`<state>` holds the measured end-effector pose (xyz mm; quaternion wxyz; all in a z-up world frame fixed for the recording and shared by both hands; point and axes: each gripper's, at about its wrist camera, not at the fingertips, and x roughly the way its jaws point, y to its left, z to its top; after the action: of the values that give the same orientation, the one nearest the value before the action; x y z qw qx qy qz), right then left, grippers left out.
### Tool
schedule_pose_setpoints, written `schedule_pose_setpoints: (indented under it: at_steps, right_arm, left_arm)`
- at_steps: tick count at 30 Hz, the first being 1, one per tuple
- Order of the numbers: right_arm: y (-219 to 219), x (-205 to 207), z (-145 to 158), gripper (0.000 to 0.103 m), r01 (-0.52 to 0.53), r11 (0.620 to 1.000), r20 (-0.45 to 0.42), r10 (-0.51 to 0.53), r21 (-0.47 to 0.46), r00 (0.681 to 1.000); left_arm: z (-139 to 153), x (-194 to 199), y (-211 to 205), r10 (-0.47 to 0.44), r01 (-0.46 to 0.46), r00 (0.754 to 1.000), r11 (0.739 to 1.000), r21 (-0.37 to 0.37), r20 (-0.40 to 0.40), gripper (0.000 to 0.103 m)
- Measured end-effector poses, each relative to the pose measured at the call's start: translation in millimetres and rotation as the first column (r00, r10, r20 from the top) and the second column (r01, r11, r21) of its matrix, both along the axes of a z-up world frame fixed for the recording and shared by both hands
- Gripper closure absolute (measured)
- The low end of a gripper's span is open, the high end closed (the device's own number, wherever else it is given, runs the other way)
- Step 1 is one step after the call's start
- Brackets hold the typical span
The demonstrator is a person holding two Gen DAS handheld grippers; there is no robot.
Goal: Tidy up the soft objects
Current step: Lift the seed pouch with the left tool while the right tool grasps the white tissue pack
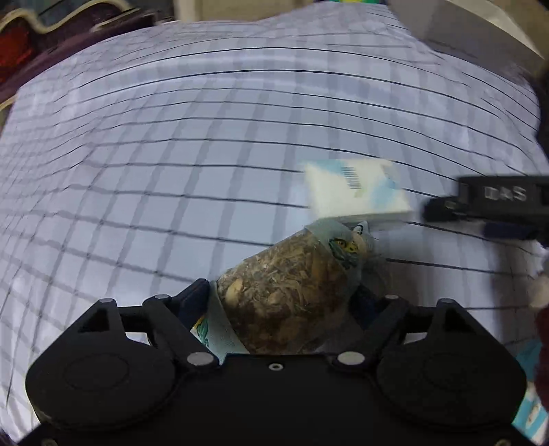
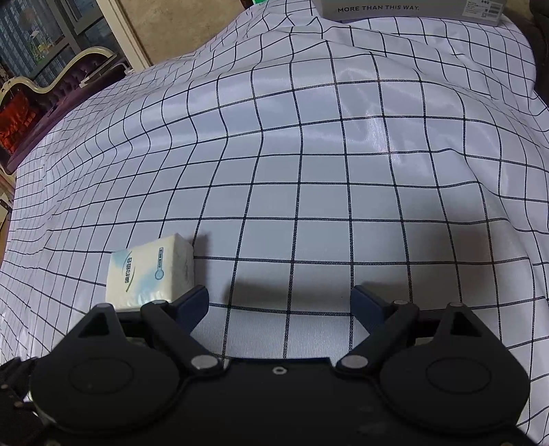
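Left gripper (image 1: 284, 298): pinched a clear bag of dried bits (image 1: 284, 291) between its jaws.
Tissue pack (image 1: 357, 190): lay just past the bag.
Right gripper (image 2: 279, 298): jaws spread wide, nothing between them.
Checked cloth (image 2: 308, 154): stretched far beyond.

Counts: 1 clear pouch of dried brown bits (image 1: 288, 291). 1 white-and-blue tissue pack (image 1: 357, 190) (image 2: 149, 271). 1 checked cloth (image 2: 308, 171) under everything. 1 grey box (image 2: 411, 10) with printed text at the far edge. 2 grippers: left gripper (image 1: 286, 298), right gripper (image 2: 279, 302).
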<state>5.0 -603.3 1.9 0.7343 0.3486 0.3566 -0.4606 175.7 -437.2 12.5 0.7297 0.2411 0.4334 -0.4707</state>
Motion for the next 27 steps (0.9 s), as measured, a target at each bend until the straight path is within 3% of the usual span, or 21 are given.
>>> schedule_pose_setpoints:
  at_steps: [5, 13, 17, 19, 24, 27]
  right_arm:
    - [0.0, -0.2, 0.5, 0.013, -0.007, 1.000, -0.001, 0.007, -0.001, 1.000]
    - [2.5, 5.3, -1.2, 0.013, -0.027, 1.000, -0.015, 0.027, -0.012, 1.000]
    - [6.2, 9.6, -1.2, 0.013, -0.038, 0.999, -0.008, 0.038, -0.019, 0.999]
    - [9.0, 11.7, -0.5, 0.013, -0.047, 0.999, -0.002, 0.047, -0.025, 0.999]
    - [19.7, 18.5, 5.6, 0.013, -0.066, 0.995, -0.005, 0.066, -0.073, 0.998]
    - [26.6, 24.4, 7.7, 0.013, -0.076, 0.993, -0.007, 0.076, -0.092, 0.997]
  left_arm:
    - [-1.9, 34.4, 28.5, 0.169, -0.168, 0.985, 0.985, 0.028, -0.020, 0.024]
    - [-8.3, 71.5, 84.4, 0.365, -0.360, 0.927, 0.931, 0.066, -0.083, 0.024]
    - [-13.8, 78.0, 103.6, 0.412, -0.407, 0.908, 0.910, 0.076, -0.074, 0.021]
    - [-18.6, 81.6, 106.4, 0.418, -0.411, 0.904, 0.908, 0.081, -0.090, 0.012]
    - [-30.9, 73.8, 87.6, 0.386, -0.382, 0.923, 0.913, 0.144, 0.005, 0.007]
    - [-32.0, 82.4, 92.7, 0.391, -0.382, 0.919, 0.914, 0.135, -0.052, 0.002]
